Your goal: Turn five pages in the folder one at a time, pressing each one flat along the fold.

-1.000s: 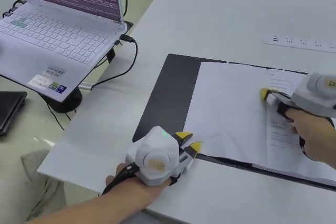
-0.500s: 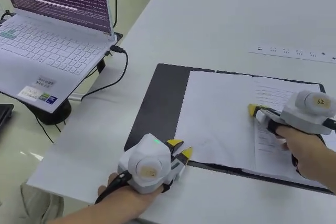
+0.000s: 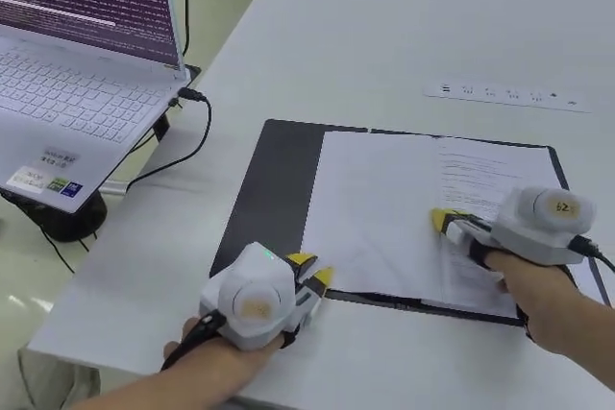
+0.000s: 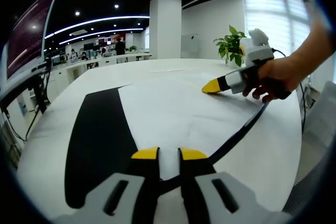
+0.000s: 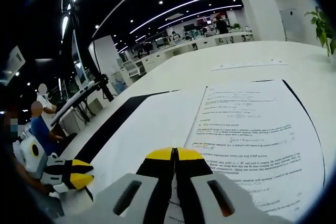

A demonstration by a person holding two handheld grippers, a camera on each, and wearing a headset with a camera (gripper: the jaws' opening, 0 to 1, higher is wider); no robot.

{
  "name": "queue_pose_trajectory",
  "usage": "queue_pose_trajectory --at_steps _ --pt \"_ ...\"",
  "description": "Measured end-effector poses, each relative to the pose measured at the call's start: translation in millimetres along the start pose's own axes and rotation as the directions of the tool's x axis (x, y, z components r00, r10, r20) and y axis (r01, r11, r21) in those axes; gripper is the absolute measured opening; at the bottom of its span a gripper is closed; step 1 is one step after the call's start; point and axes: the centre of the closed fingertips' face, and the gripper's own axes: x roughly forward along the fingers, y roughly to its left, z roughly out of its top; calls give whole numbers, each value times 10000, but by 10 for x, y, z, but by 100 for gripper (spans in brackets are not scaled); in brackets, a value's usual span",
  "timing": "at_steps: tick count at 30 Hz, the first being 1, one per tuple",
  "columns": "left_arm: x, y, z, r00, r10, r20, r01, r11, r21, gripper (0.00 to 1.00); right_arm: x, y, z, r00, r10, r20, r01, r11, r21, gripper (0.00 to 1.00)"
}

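Closed, the right fingers (image 5: 159,156) press the fold (image 3: 437,175) of the open folder (image 3: 274,189) beneath them and have slid nearer the person, so this page (image 3: 370,204) looks almost flattened. The left fingers (image 4: 144,153), barely apart, stay at its near corner; I cannot tell whether they pinch it.

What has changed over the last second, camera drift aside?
The right gripper, jaws shut, slid down the fold toward the person and is now about midway along the folder. The left gripper kept resting at the near left corner of the turned page.
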Motion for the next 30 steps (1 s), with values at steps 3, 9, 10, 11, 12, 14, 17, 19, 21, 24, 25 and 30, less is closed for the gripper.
queue_pose_trajectory --at_steps 3,9,10,11,12,14,17,19,21,24,25,30 --pt "0 1 -1 10000 6 -16 -6 10000 7 12 -53 42 -41 10000 61 4 -61 10000 18 0" --pt "-2 1 -2 10000 4 -1 -4 10000 -8 12 -115 61 -125 9998 218 -27 -218 9998 6 0" --pt "-2 1 -2 10000 4 5 -4 10000 -9 12 -130 66 -138 9997 228 -36 -228 9997 -18 0" --pt "-2 1 -2 10000 5 12 -5 10000 -5 12 -153 70 -164 9997 241 -45 -241 9997 -29 0" --pt "-1 2 -2 10000 3 14 -3 10000 7 12 -166 74 -183 9996 273 -64 -273 9996 10 0" --pt "0 3 -4 10000 3 11 -3 10000 12 12 -204 93 -222 9994 331 -98 -331 9994 -42 0" --pt "0 3 -4 10000 -1 9 1 10000 15 12 -263 130 -288 9989 437 -168 -438 9990 -104 0" --pt "0 4 -4 10000 -1 12 1 10000 15 12 -300 155 -329 9984 528 -197 -530 9985 -141 0" --pt "1 4 -5 10000 -2 20 2 10000 6 12 -330 172 -357 9981 580 -227 -584 9981 -179 0" --pt "1 4 -5 10000 -6 37 6 10000 4 12 -388 203 -404 9974 661 -291 -667 9976 -195 0" --pt "1 4 -5 10000 -6 39 6 10000 5 12 -405 213 -418 9973 674 -304 -680 9975 -208 0" --pt "1 5 -4 10000 -3 36 3 10000 14 12 -512 263 -501 9953 882 -405 -891 9958 -202 0"
